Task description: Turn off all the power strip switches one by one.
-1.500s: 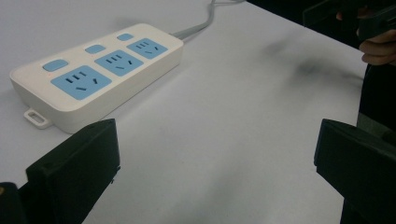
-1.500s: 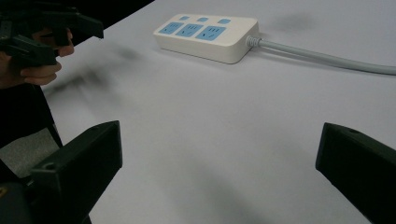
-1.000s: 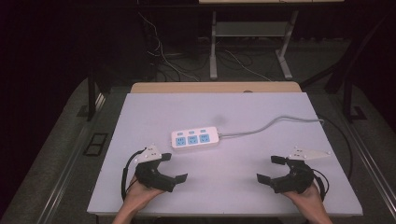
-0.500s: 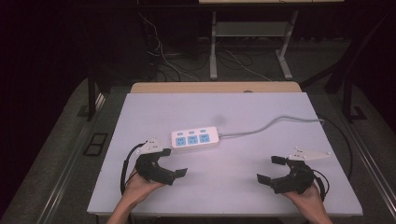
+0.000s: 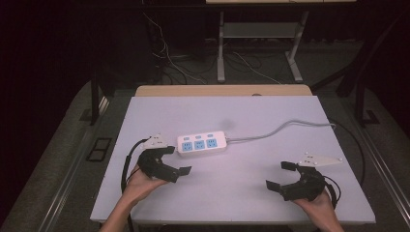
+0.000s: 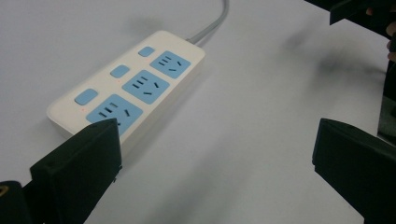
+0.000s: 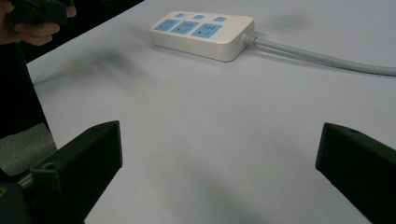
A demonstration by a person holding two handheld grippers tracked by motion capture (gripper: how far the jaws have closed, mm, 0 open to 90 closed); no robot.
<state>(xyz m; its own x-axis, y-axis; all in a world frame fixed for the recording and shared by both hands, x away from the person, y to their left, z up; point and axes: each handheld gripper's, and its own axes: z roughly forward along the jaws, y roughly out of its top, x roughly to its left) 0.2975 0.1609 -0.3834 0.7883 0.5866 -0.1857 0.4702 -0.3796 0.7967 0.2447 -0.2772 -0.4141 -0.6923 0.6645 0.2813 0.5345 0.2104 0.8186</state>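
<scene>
Left gripper [image 5: 175, 159] moved nearer 1 power strip [image 5: 202, 143]; 3 sockets, 3 switches; both grippers' jaws spread.

White pwr strip [image 5: 202, 143], blue sockets.

Bright table [image 5: 251, 193], dark surroundings, soft shadows

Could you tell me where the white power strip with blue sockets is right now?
In the high view, the white plastic power strip with blue sockets lies left of the white table's centre, just beyond the open left gripper.
</scene>
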